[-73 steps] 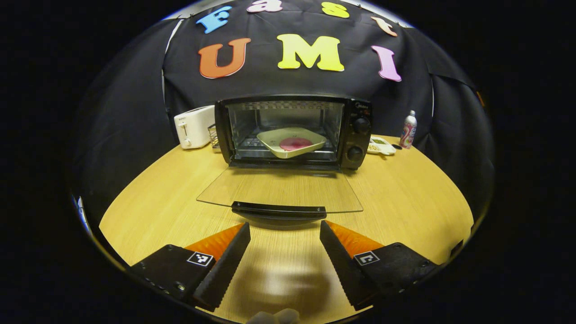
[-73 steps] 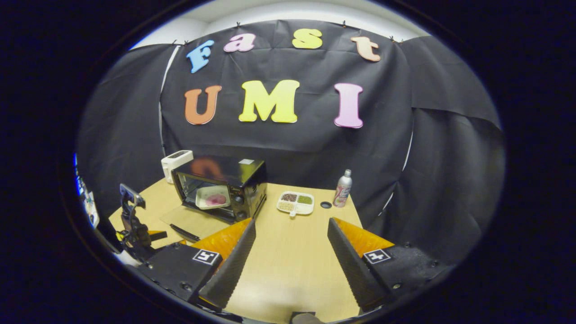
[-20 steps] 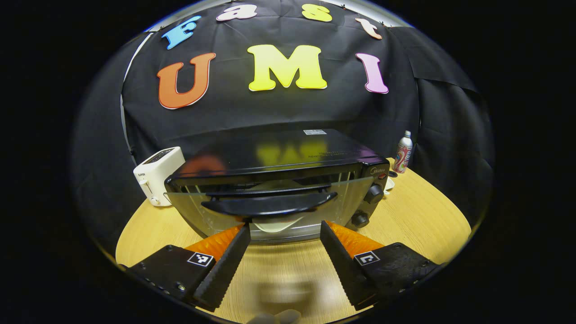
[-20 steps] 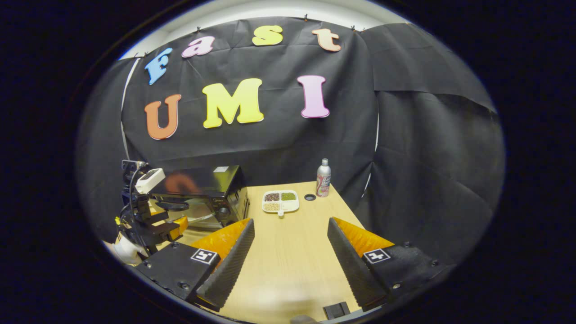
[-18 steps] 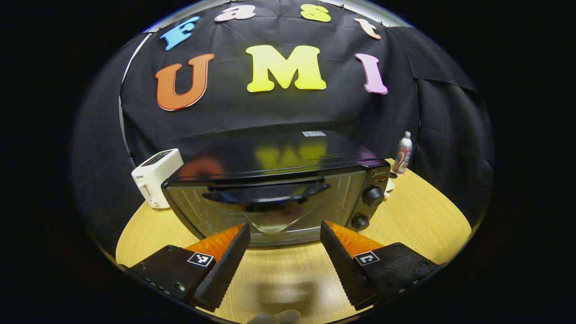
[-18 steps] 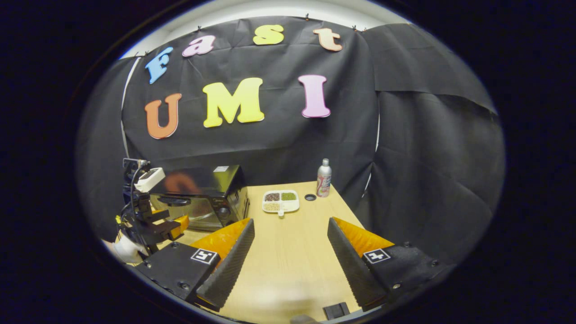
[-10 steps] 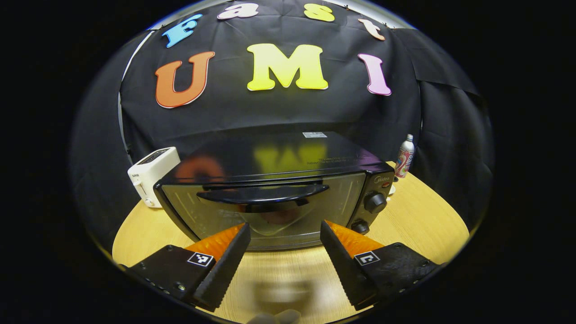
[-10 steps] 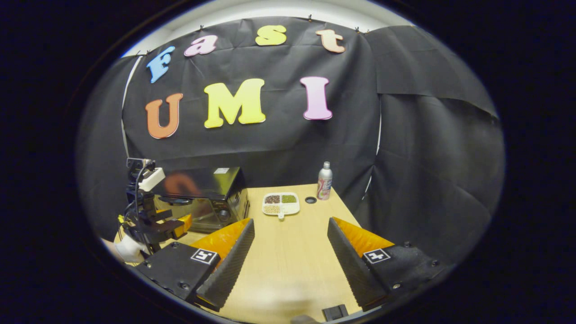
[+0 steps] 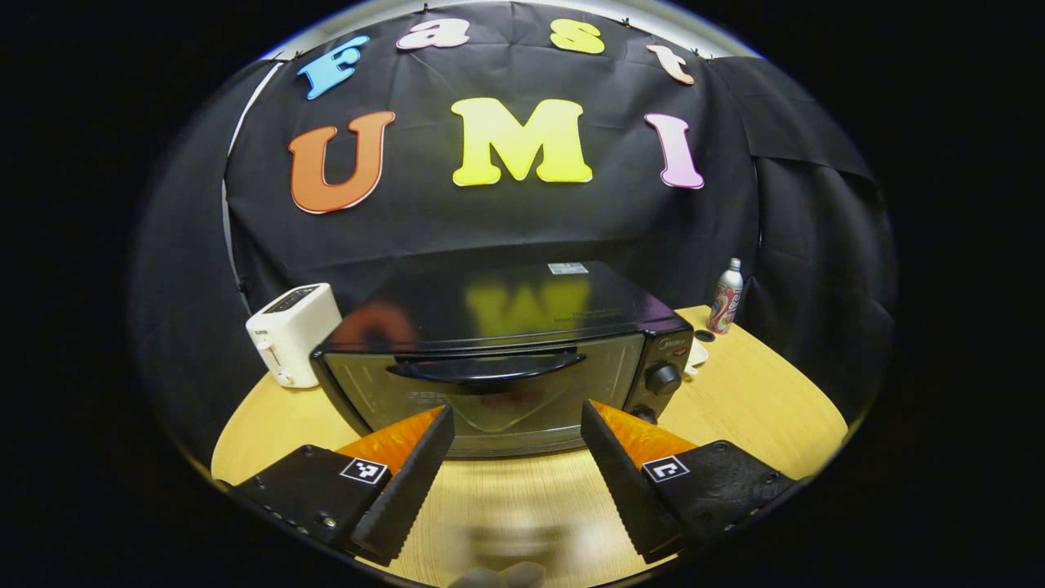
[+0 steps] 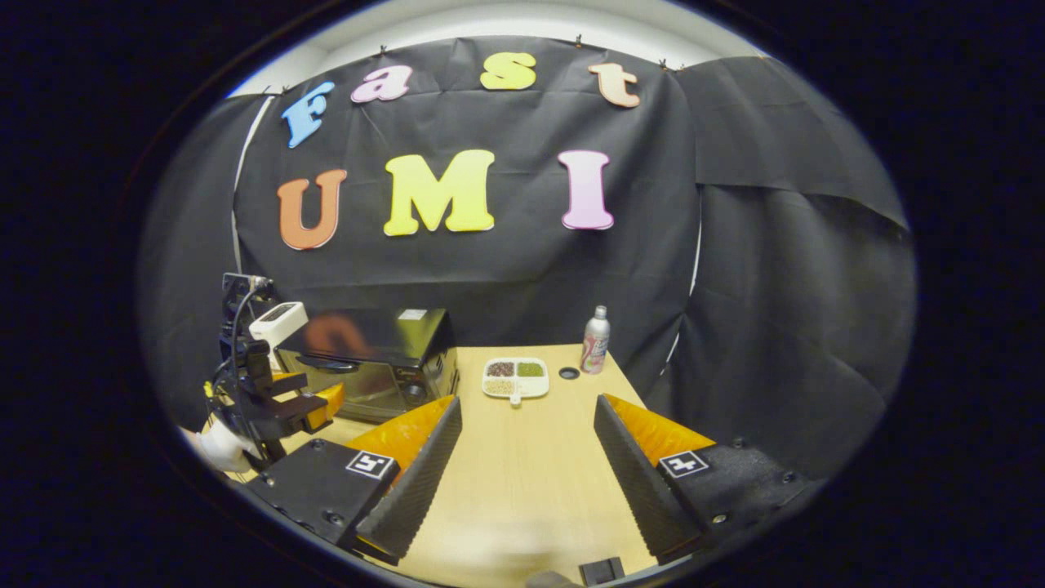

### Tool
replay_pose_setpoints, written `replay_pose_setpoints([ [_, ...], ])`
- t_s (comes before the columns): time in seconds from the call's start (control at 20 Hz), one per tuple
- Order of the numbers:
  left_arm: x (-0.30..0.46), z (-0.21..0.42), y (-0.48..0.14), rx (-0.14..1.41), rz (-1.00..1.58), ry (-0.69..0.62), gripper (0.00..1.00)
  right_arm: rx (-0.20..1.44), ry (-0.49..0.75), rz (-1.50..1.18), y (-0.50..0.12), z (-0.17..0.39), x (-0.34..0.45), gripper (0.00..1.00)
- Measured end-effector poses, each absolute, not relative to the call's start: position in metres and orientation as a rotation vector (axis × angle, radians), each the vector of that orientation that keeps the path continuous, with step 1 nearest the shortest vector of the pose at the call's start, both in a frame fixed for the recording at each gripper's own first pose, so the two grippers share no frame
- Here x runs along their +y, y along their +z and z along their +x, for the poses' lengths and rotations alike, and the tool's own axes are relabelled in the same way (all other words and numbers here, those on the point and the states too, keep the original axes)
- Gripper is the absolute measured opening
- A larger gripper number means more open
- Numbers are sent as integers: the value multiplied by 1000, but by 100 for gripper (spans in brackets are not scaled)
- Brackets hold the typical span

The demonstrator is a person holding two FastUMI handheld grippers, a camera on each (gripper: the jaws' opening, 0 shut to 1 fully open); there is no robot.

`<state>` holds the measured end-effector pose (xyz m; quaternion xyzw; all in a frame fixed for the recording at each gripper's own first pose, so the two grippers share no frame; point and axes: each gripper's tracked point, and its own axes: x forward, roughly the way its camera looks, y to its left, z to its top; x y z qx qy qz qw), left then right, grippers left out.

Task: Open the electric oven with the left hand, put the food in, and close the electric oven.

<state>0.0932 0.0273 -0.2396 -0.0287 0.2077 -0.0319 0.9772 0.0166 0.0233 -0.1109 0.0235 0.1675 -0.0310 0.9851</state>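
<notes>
Booth wall: black cloth [image 10: 522, 269], creased, hung in overlapping panels, clipped along its top edge. White wall strip [image 10: 490, 24] above the cloth. Pale gaps show at two panel seams, left and right. Table [image 10: 531, 457]: light wood grain, rounded front edge, standing against the cloth. Light: even, from overhead, with soft reflections on the table.

Your table [image 9: 759, 400] carries the oven [image 9: 506, 359]; toaster [image 9: 292, 333] to its left, bottle [image 9: 724, 286] behind right.

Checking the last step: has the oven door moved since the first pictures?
Yes. The oven door swung up from flat over the table to shut against the oven.
</notes>
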Motion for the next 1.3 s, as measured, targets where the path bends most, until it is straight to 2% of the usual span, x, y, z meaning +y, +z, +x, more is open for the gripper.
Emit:
replay_pose_setpoints([
  [0.25,25,54,-173,333,-86,-27,97,264,4,44,-83,7,21,99],
  [0.45,22,16,-108,219,-76,24,97,170,52,-20,-51,-10,7,99],
  [0.75,14,-50,-20,63,-93,78,97,51,111,24,-4,-42,-15,100],
  [1.0,19,-99,8,4,-61,143,96,22,134,51,4,-67,-26,99],
  [1.3,10,-120,9,12,-38,154,97,24,128,60,-7,-86,-35,99],
])
